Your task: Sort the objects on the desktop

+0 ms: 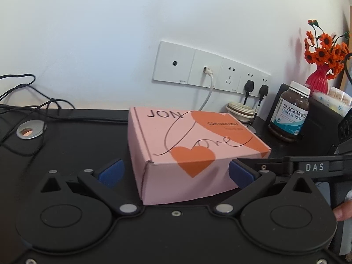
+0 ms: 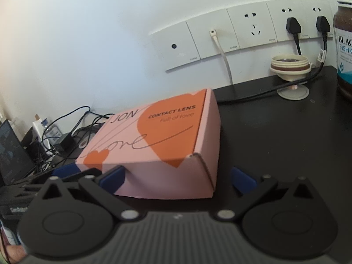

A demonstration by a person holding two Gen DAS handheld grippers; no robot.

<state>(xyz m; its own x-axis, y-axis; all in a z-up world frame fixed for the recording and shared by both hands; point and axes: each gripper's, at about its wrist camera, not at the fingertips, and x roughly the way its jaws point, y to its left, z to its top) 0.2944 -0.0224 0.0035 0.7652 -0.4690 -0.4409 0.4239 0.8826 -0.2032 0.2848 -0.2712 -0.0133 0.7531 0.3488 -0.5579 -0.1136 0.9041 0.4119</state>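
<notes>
Box (image 1: 189, 145) mid-desk (image 1: 77, 145), before wall sockets (image 1: 211, 70); bottle (image 1: 289, 112) to its right.

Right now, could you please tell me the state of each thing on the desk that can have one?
Pink contact lens box: closed, flat on the desk.
Fish oil bottle: upright, white cap on.
Cream lid: off, lying upturned.
Two black plugs: plugged in.
Left gripper: open, straddling the box.
Right gripper: open.

Both wrist cams low, close, facing wall; share pink box (image 1: 193, 151) (image 2: 158, 145).
</notes>
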